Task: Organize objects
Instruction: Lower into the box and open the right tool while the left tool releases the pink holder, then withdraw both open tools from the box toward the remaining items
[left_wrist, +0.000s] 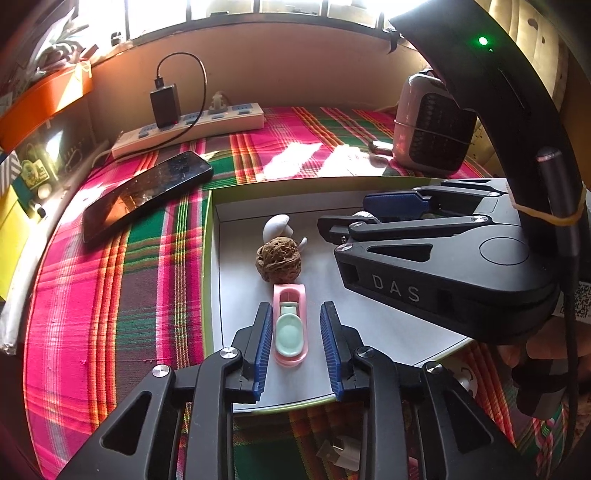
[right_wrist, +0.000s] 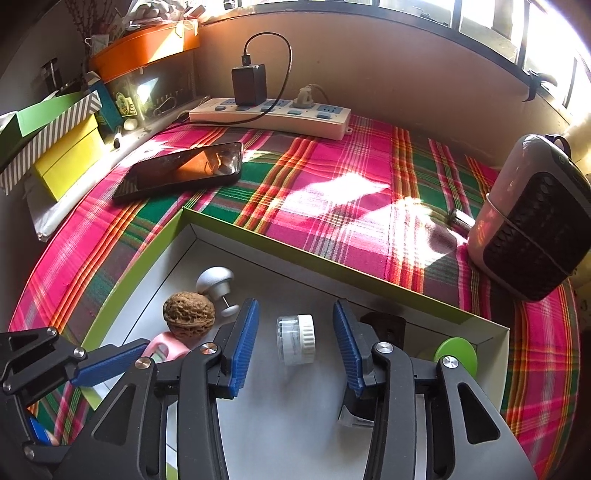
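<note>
A shallow white box with green rim (left_wrist: 208, 258) (right_wrist: 295, 245) lies on the plaid cloth. In it are a walnut (left_wrist: 277, 263) (right_wrist: 189, 313), a white mushroom-shaped knob (left_wrist: 275, 226) (right_wrist: 216, 282), a pink and mint clip-like item (left_wrist: 290, 325) (right_wrist: 164, 343) and a small clear jar with white lid (right_wrist: 296, 339). My left gripper (left_wrist: 297, 345) is open, its fingers on either side of the pink item. My right gripper (right_wrist: 295, 343) is open around the jar lying on its side; it also shows in the left wrist view (left_wrist: 373, 218).
A black phone (left_wrist: 146, 194) (right_wrist: 181, 170), a power strip with a charger (left_wrist: 192, 127) (right_wrist: 271, 114) and a small heater (left_wrist: 432, 125) (right_wrist: 532, 221) are on the cloth. A green disc (right_wrist: 456, 352) sits at the box's right corner. Coloured boxes (right_wrist: 55, 147) stack at left.
</note>
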